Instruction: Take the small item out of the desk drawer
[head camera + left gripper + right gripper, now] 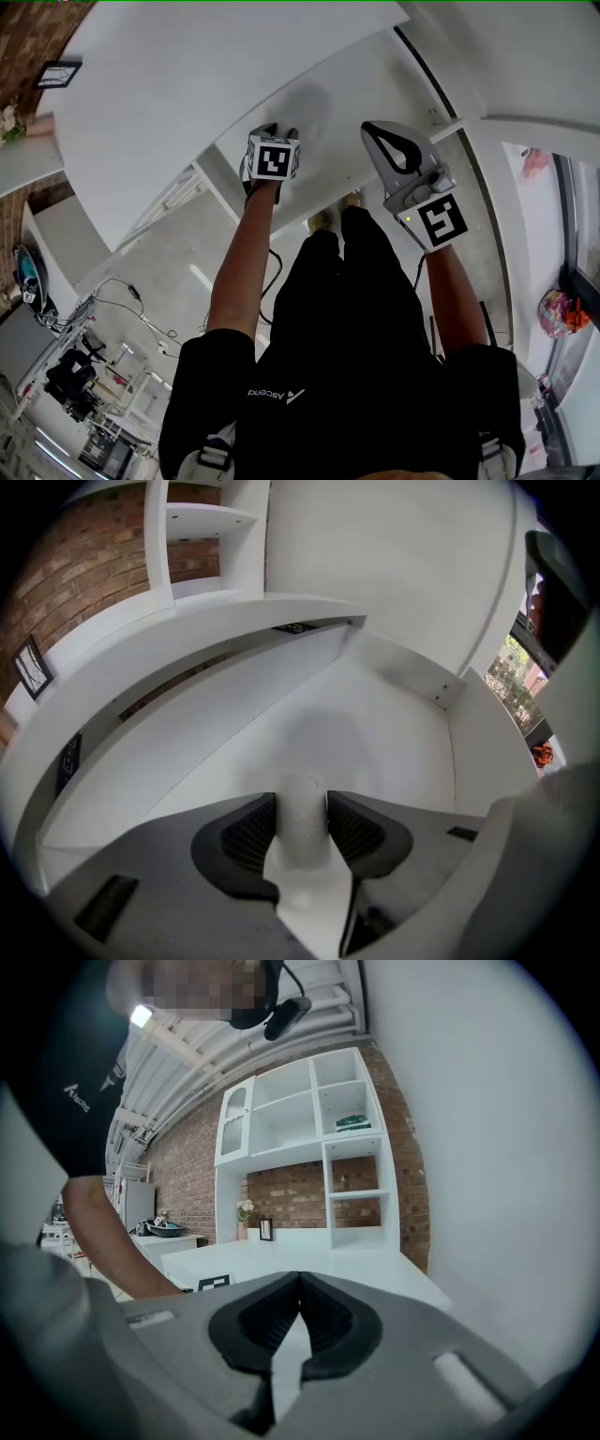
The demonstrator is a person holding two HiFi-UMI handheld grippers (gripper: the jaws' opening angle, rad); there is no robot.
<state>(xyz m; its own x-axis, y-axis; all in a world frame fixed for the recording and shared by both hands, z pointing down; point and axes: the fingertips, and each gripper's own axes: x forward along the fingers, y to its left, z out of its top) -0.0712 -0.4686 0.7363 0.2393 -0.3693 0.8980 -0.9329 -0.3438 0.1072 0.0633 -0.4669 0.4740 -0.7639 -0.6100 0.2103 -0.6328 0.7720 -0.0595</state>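
Observation:
In the left gripper view a small white cylinder [303,816] stands upright between the dark pads [251,834] of my left gripper [302,829], which touch it on both sides. Beyond it lies a bare white floor with low white walls [412,672], seemingly the open drawer. In the head view the left gripper [272,133] reaches over that white surface [328,94] at the desk's [169,84] edge, and its marker cube hides the jaws. My right gripper [377,129] is held up beside it, shut and empty [300,1281], pointing across the room.
A brick wall [84,583] and white shelving [309,1138] stand behind the desk. A small picture frame [56,73] sits at the desk's far left. Cables and equipment [84,375] lie on the floor to the left, and the person's legs [347,309] are below the grippers.

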